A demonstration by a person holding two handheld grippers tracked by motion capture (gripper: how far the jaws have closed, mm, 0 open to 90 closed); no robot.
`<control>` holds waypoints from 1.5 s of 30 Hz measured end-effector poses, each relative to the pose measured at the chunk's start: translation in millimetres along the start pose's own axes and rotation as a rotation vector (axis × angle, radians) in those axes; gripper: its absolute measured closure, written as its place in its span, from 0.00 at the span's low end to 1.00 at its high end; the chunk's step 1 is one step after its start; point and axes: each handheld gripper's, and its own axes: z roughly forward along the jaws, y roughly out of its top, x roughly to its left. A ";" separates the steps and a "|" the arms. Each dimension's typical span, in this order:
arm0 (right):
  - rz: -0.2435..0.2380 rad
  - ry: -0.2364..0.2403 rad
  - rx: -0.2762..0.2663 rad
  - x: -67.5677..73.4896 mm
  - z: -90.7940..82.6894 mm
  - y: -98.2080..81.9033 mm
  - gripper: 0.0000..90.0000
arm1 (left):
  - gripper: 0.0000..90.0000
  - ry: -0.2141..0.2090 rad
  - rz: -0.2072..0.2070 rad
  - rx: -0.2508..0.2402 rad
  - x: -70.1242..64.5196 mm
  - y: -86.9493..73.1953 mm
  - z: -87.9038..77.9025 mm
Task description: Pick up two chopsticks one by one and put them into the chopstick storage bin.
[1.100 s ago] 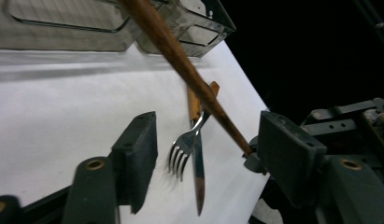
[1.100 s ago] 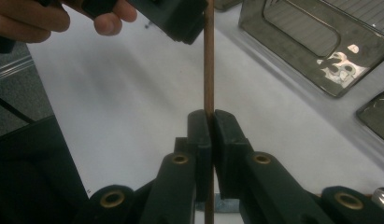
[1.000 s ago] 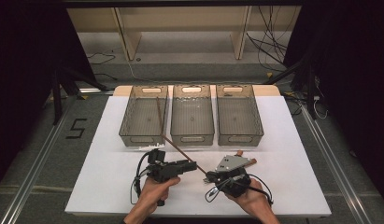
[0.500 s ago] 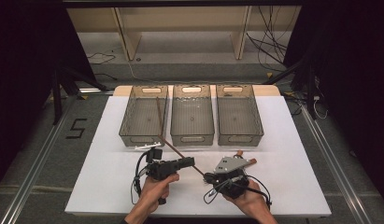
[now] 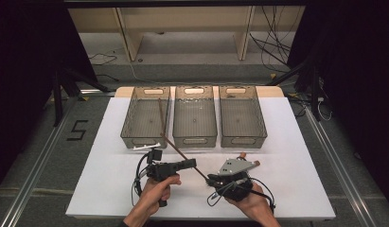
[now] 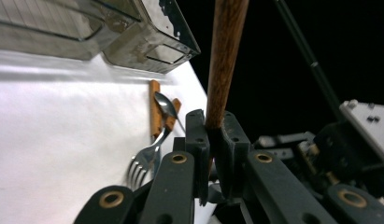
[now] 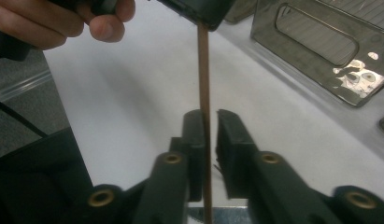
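A brown wooden chopstick [image 5: 182, 156] slants above the white table [image 5: 102, 189] between my two grippers. My left gripper [image 5: 194, 163] has just been closing its jaws and is now shut on the chopstick [image 6: 224, 60], which stands up out of the pads [image 6: 199, 140]. My right gripper [image 5: 212, 180] holds the stick's near end between its jaws, which have just been opening. In the right gripper view the chopstick [image 7: 204, 93] runs along the left pad [image 7: 195, 135], with a gap to the right one. The left gripper [image 6: 215, 130] and right gripper [image 7: 209, 121] stand close together.
Three clear smoky bins [image 5: 194, 116] stand in a row at the back; the left bin [image 5: 145, 118] holds another chopstick [image 5: 160, 113]. A white utensil [image 5: 145, 145] lies before it. A fork [image 6: 143, 163], a spoon [image 6: 167, 106] and wooden pieces [image 6: 154, 112] lie by the right gripper.
Both hands keep their place and the chopstick still spans the two grippers. The left hand has shifted slightly on its handle.
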 end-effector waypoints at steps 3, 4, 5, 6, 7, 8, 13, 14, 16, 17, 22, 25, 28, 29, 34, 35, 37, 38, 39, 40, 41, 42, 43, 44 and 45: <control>0.022 0.008 -0.008 -4.7 -4.7 -1.3 0.74 | 0.94 0.005 0.017 0.005 0.2 5.9 -5.4; 0.030 0.007 -0.013 -6.4 -6.4 -1.7 0.69 | 0.94 0.009 0.022 0.010 0.1 8.5 -7.3; 0.037 0.009 -0.013 -8.2 -7.8 -2.0 0.64 | 0.94 0.013 0.026 0.010 0.2 11.4 -9.5; 0.042 0.005 -0.013 -9.8 -8.7 -2.3 0.61 | 0.94 0.017 0.030 0.009 0.8 14.5 -12.3; 0.046 0.001 -0.018 -11.2 -9.9 -2.9 0.59 | 0.94 0.019 0.031 0.008 1.1 17.8 -14.8; 0.054 0.002 -0.023 -12.8 -11.0 -3.5 0.55 | 0.94 0.022 0.038 0.011 1.2 21.0 -17.6; 0.077 -0.002 -0.037 -19.1 -14.6 -8.0 0.44 | 0.94 0.058 0.063 0.018 1.3 40.1 -32.1; 0.086 -0.005 -0.035 -20.0 -15.3 -9.1 0.42 | 0.94 0.067 0.069 0.020 0.8 44.2 -35.1; 0.103 -0.013 -0.037 -22.3 -16.5 -11.1 0.40 | 0.94 0.087 0.086 0.027 -1.0 52.3 -40.6; 0.106 -0.016 -0.037 -23.5 -17.4 -12.0 0.39 | 0.94 0.098 0.094 0.032 -1.6 56.3 -43.0; 0.127 -0.029 -0.045 -28.0 -23.0 -15.0 0.37 | 0.94 0.122 0.094 0.039 -1.8 76.1 -53.0; 0.133 -0.031 -0.048 -28.9 -25.6 -17.2 0.36 | 0.94 0.140 0.109 0.042 -4.7 88.4 -57.2; 0.142 -0.033 -0.052 -30.2 -28.4 -19.5 0.35 | 0.94 0.144 0.112 0.038 -7.0 101.7 -62.5; 0.149 -0.034 -0.059 -30.6 -29.6 -20.4 0.34 | 0.94 0.153 0.118 0.038 -8.2 105.9 -64.4; 0.166 -0.049 -0.066 -34.3 -32.0 -24.9 0.32 | 0.94 0.175 0.121 0.037 -9.9 126.0 -73.4; 0.168 -0.050 -0.066 -34.5 -32.2 -25.4 0.31 | 0.94 0.177 0.121 0.038 -9.4 129.7 -74.6; 0.170 -0.051 -0.065 -34.2 -33.1 -26.4 0.31 | 0.94 0.193 0.123 0.040 -8.7 138.0 -77.7; 0.171 -0.052 -0.066 -34.2 -33.5 -27.0 0.31 | 0.94 0.196 0.122 0.037 -8.1 140.8 -78.7; 0.169 -0.053 -0.066 -34.3 -33.7 -27.3 0.31 | 0.94 0.200 0.120 0.039 -7.5 144.6 -80.1; 0.169 -0.055 -0.067 -34.3 -33.8 -27.8 0.31 | 0.94 0.206 0.117 0.039 -7.0 148.4 -81.5; 0.170 -0.055 -0.067 -34.4 -34.1 -28.2 0.31 | 0.94 0.214 0.118 0.037 -5.7 153.2 -83.1; 0.174 -0.056 -0.067 -34.5 -34.2 -28.8 0.30 | 0.94 0.218 0.116 0.039 -4.6 156.1 -84.0; 0.173 -0.055 -0.066 -34.8 -34.3 -29.2 0.30 | 0.94 0.216 0.107 0.037 -2.8 159.7 -85.4; 0.174 -0.055 -0.066 -35.0 -34.3 -29.6 0.30 | 0.94 0.218 0.098 0.034 -1.2 163.2 -86.7; 0.175 -0.054 -0.065 -35.1 -34.4 -30.0 0.31 | 0.94 0.237 0.105 0.038 0.4 167.2 -87.9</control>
